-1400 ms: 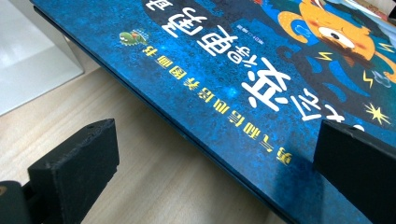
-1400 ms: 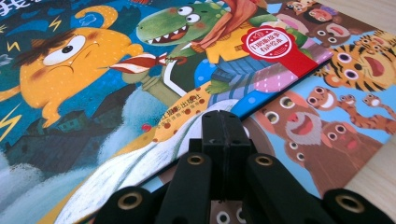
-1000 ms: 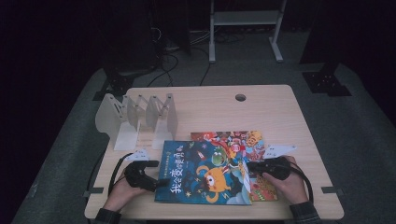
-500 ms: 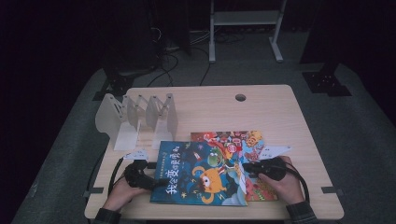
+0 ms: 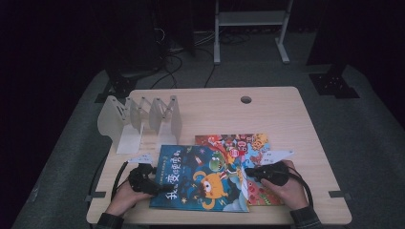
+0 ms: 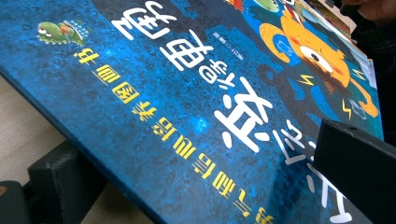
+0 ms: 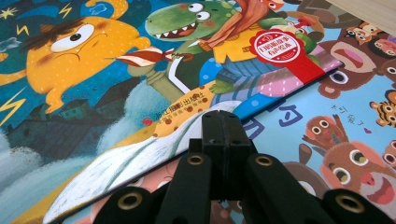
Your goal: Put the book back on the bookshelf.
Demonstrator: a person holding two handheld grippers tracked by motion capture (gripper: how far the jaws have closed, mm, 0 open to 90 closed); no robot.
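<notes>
The blue picture book point(image 5: 198, 179) lies flat at the near edge of the worktop point(image 5: 286, 114), between the two hands, its cover showing an orange monster, a green dinosaur and large white characters. Its right part overlaps a second, more colourful book point(image 5: 239, 143), which lies under it and reaches farther right and farther away. The left gripper point(image 5: 157, 187) is at the blue book's left edge; in the left gripper view one black jaw sits on top of the cover at the right and the other lies beneath the edge at the left, so the jaws are clamped on the book's edge. The right gripper point(image 5: 248, 172) rests at the blue book's right edge, where the two books overlap; in the right gripper view its jaws are pressed together with nothing between them, the tip just at the blue book's edge. Far left on the worktop stands a pale folding book rack point(image 5: 138, 119), well apart from the books.
</notes>
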